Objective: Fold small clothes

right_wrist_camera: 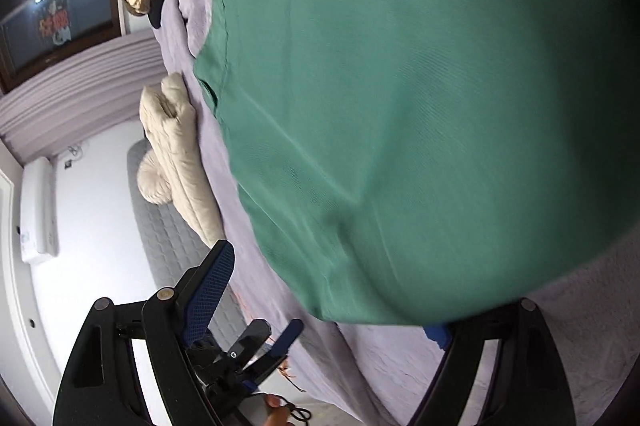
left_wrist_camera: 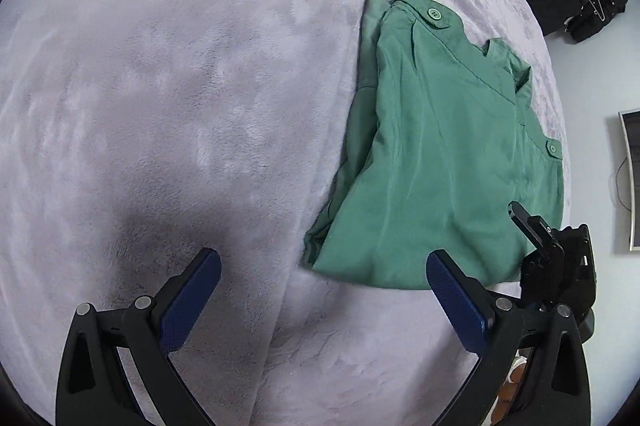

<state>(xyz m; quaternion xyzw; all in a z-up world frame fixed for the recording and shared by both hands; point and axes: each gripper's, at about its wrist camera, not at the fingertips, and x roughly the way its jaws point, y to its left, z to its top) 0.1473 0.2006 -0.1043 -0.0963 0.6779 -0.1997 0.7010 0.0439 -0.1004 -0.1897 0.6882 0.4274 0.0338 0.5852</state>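
The left gripper [left_wrist_camera: 324,266] stands spread wide over the bare lilac blanket [left_wrist_camera: 160,85], nothing between its blue pads. The folded green shirt [left_wrist_camera: 440,153] lies at its two o'clock. The right gripper [right_wrist_camera: 332,290] is also spread; its right finger is mostly hidden under the shirt's [right_wrist_camera: 400,105] hem, so contact cannot be judged. It points shallowly along the bed, rolled sideways.
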